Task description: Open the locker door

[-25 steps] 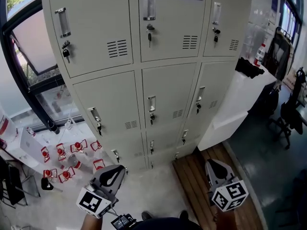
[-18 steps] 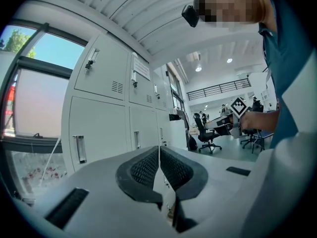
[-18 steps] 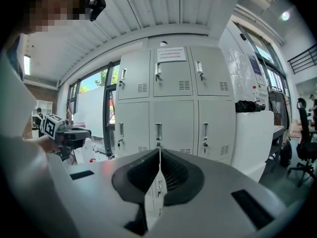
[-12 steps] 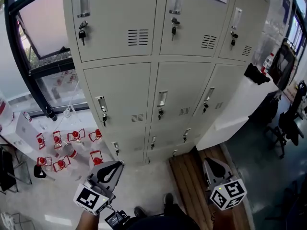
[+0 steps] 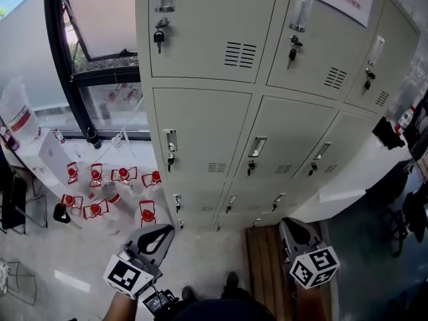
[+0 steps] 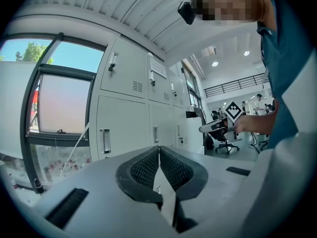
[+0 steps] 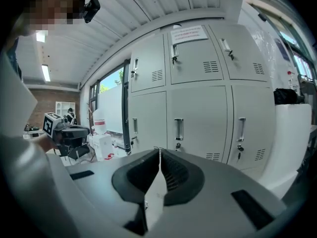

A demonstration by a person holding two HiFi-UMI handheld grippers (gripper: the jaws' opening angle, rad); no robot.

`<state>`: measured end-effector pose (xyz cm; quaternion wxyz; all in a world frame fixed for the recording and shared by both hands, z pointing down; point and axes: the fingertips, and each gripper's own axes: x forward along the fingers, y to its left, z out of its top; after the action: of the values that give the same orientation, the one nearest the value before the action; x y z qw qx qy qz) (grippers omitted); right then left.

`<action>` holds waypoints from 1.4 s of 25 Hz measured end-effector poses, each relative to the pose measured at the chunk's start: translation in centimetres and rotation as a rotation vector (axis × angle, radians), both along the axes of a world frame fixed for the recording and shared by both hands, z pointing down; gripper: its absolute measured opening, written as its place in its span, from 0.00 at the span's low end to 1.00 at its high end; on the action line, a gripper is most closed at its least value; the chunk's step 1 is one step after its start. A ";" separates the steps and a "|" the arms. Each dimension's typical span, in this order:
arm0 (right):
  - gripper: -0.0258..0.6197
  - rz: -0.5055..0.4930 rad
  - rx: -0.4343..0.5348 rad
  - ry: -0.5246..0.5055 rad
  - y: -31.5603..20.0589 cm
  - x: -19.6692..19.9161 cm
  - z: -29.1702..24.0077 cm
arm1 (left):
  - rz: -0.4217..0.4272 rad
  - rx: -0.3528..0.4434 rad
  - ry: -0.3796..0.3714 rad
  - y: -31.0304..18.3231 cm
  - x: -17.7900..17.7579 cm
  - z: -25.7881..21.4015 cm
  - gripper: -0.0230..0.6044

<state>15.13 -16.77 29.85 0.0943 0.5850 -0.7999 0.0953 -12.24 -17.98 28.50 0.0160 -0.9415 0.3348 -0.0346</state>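
**Both grippers closed and empty, lockers ahead**

A bank of grey lockers (image 5: 200, 126) fills the upper centre of the head view, with every door shut. Which door is meant cannot be told. Each handle (image 5: 171, 141) is a slim upright bar with a key (image 5: 170, 160) hanging just below it.

The doors lie up-frame of both grippers and well apart from them. The left gripper (image 5: 162, 231) is at lower left, under the left column. The right gripper (image 5: 289, 225) is at lower right. Both have their jaws pressed together on nothing.

The right gripper view faces the middle-row handles squarely, so it seems better placed. The left gripper view sees the lockers obliquely, at its left.
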 end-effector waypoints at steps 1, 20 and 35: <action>0.10 -0.011 -0.007 0.003 -0.5 -0.1 0.2 | -0.013 -0.004 0.003 -0.2 -0.1 0.1 0.08; 0.10 -0.124 -0.119 0.017 -9.7 0.6 8.7 | -0.094 -0.116 -0.019 -5.9 1.3 6.5 0.08; 0.10 -0.202 -0.199 0.041 -18.3 -0.9 20.9 | -0.155 -0.226 -0.057 -10.1 1.8 15.1 0.08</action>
<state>14.24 -35.12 50.78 0.1771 0.4910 -0.8392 0.1523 -10.40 -28.11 43.64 -0.0832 -0.9074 0.3997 -0.1000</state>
